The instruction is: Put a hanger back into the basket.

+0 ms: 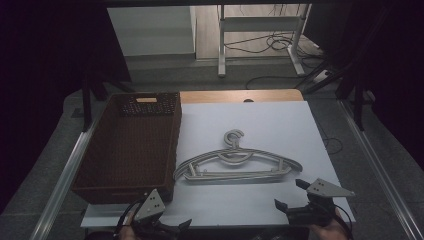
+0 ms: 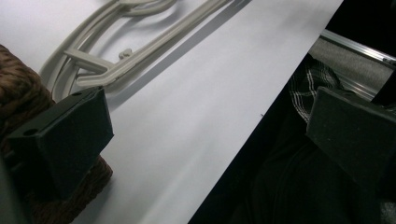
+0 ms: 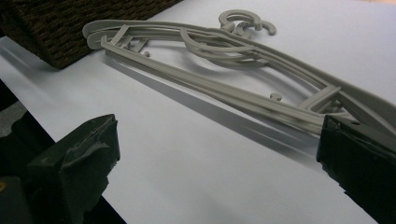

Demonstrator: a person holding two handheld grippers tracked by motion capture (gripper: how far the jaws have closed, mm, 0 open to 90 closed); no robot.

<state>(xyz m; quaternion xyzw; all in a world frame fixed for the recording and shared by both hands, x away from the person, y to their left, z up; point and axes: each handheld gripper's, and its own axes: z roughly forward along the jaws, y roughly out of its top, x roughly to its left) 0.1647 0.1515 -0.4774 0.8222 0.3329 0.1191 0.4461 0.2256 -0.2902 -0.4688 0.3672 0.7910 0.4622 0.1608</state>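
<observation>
Hangers [image 1: 235,160] flat on white sheet beside basket [image 1: 131,145] | left tongs [image 1: 167,227] released | right tongs [image 1: 289,195] released

Brown rectangular woven wicker basket [image 1: 131,145]: rough, matt weave. Pale grey plastic clothes hangers [image 1: 237,161]: smooth, slight sheen, moulded ribs. White paper sheet [image 1: 260,125] over my bench: smooth, matt. Light wooden bench edge [image 1: 240,95] looks smooth. Jaws of my right tool [image 3: 215,168]: black, matt, pads scuffed. My left tool [image 2: 205,140]: same matt black.
</observation>
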